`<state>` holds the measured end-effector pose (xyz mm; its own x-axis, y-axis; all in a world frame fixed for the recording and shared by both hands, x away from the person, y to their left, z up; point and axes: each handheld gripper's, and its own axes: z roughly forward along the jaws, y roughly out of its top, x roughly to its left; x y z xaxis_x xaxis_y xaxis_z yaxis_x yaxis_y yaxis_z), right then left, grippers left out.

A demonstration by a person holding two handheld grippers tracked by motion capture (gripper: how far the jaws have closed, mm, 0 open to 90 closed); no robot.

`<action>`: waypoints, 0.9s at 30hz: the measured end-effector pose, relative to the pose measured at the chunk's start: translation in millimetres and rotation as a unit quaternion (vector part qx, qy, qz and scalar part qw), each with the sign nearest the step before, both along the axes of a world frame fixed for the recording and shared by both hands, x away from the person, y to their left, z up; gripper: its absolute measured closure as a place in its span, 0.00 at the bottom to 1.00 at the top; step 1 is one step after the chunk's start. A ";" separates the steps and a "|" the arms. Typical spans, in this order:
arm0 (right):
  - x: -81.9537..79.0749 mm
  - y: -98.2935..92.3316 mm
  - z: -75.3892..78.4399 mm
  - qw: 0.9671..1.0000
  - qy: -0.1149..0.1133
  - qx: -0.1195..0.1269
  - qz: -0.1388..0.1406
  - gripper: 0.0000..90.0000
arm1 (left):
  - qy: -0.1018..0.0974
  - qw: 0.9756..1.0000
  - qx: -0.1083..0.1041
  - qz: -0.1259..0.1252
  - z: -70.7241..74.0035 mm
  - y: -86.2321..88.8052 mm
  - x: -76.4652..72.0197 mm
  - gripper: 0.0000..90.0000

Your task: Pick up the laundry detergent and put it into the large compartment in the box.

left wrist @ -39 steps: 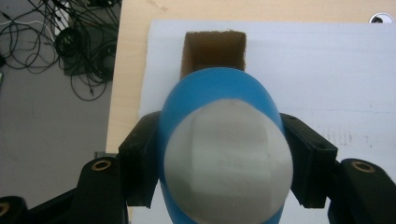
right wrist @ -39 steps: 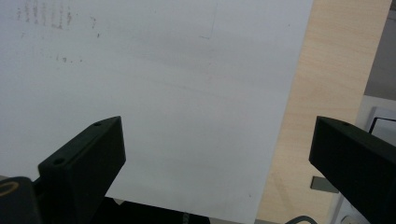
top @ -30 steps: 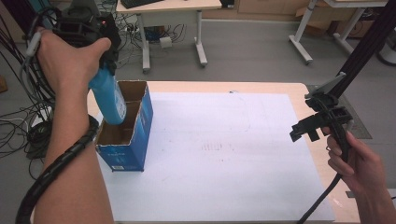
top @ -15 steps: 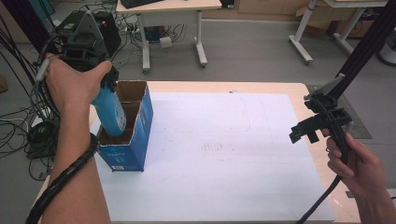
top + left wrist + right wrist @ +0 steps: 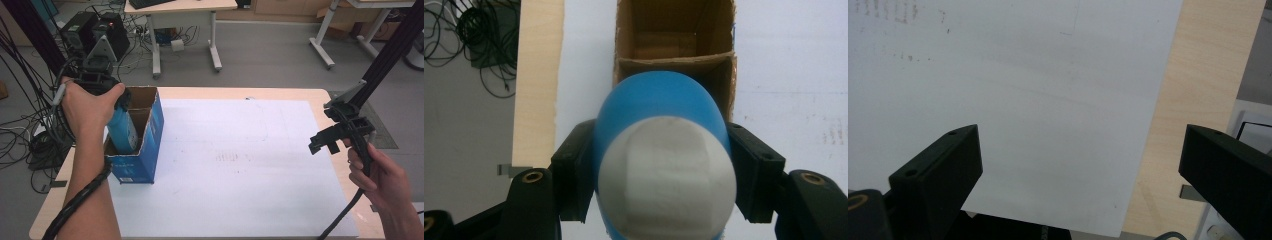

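The wooden worktop [image 5: 280,93] carries a large white sheet [image 5: 240,165] that covers most of it, leaving bare wood at the edges. The sheet bears faint smudges near its middle.

At the left edge of the sheet stands an open blue box [image 5: 142,150] of cardboard, brown inside, with a divider that splits it into a near and a far compartment. In the left claw view the box [image 5: 674,55] lies straight ahead beyond the bottle, its far compartment empty.

A blue bottle [image 5: 122,132] with a white cap stands upright with its lower part down in the near compartment of the box. The left claw [image 5: 117,102], held from above by the left hand [image 5: 87,107], is clamped on the bottle's upper part; in the left claw view both jaws press against the blue sides of the bottle [image 5: 661,115], the white cap nearest the camera.

The right claw [image 5: 332,137] hangs over the right edge of the sheet, well apart from the box, held by the right hand [image 5: 382,172]. Its jaws stand wide apart with nothing between them; the right claw view looks down between them [image 5: 1078,170] on sheet and bare wood.
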<state>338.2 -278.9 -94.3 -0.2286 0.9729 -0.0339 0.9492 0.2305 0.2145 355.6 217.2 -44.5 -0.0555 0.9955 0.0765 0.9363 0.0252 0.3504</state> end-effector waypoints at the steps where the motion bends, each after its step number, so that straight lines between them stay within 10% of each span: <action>1: -0.3 -0.6 0.2 1.000 0.000 0.001 0.000 0.04 | 0.001 1.000 0.000 0.000 -1.6 -0.1 0.6 0.42; 27: -0.7 -7.8 -2.0 1.000 0.001 0.007 -0.001 0.04 | 0.017 1.000 0.013 -0.005 -47.6 -9.9 11.8 0.42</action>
<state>337.5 -286.8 -96.3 -0.2258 0.9739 -0.0207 0.9501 0.2249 0.2164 367.4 207.3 -92.1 -0.0429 0.9937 0.1034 0.9481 0.0078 0.3179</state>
